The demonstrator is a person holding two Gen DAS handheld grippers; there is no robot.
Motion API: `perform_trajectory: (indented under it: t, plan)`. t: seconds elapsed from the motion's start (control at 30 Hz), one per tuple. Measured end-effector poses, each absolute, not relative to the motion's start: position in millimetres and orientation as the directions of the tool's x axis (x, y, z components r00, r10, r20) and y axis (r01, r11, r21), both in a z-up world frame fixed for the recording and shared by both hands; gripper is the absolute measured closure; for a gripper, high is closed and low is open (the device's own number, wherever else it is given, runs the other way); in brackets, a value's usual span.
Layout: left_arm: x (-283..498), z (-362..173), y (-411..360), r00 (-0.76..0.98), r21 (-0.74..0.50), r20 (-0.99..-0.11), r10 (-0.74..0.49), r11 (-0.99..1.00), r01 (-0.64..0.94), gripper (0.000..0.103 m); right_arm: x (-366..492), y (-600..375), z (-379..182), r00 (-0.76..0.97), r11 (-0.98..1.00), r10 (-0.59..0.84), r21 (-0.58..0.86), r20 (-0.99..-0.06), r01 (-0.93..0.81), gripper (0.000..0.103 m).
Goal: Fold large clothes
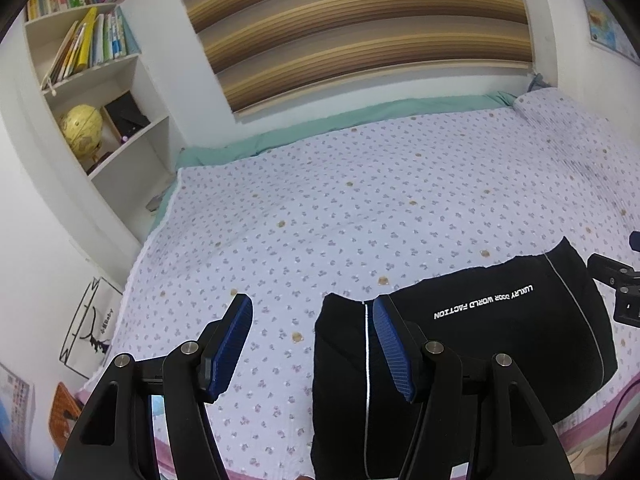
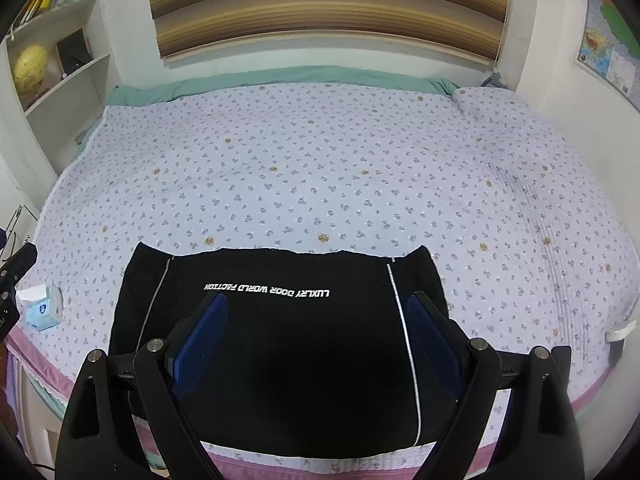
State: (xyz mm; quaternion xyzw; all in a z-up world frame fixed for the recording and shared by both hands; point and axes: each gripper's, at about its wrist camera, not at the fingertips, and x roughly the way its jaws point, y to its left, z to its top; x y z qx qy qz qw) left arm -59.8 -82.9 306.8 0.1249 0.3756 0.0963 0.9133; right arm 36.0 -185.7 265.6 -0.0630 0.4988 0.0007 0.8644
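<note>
bed: floral bedspread [image 2: 320, 160], green sheet [image 2: 280, 76] at the far edge
shelf: books [image 1: 92, 40], yellow globe [image 1: 81, 126]
window: striped blind [image 1: 360, 20]
near edge: tissue pack [image 2: 42, 308]

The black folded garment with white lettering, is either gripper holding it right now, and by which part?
Neither. The black folded garment lies on the bed; the left gripper and right gripper both hover open, fingers gripping nothing.

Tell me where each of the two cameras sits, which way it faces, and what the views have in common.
Left wrist: on the left gripper, angled down over the bed's near edge; both blue pads show, apart, above the black garment's left side.
Right wrist: on the right gripper, angled down, centred over the garment; pads wide apart.
Shared: bed, garment with upside-down lettering, striped blind, bookshelf; each glimpses the other gripper at its edge.
</note>
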Motion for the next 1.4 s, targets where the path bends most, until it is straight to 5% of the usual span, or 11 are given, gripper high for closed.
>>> perform_trajectory:
  t: [1.4]
  plan:
    - [-49.2,288.6,-99.8,0.662,0.287,-0.717,0.218,0.958,-0.004,0.038,32.4,-195.5,246.3,0.45,0.994,-0.056,-0.09,-0.891,-0.055,0.011]
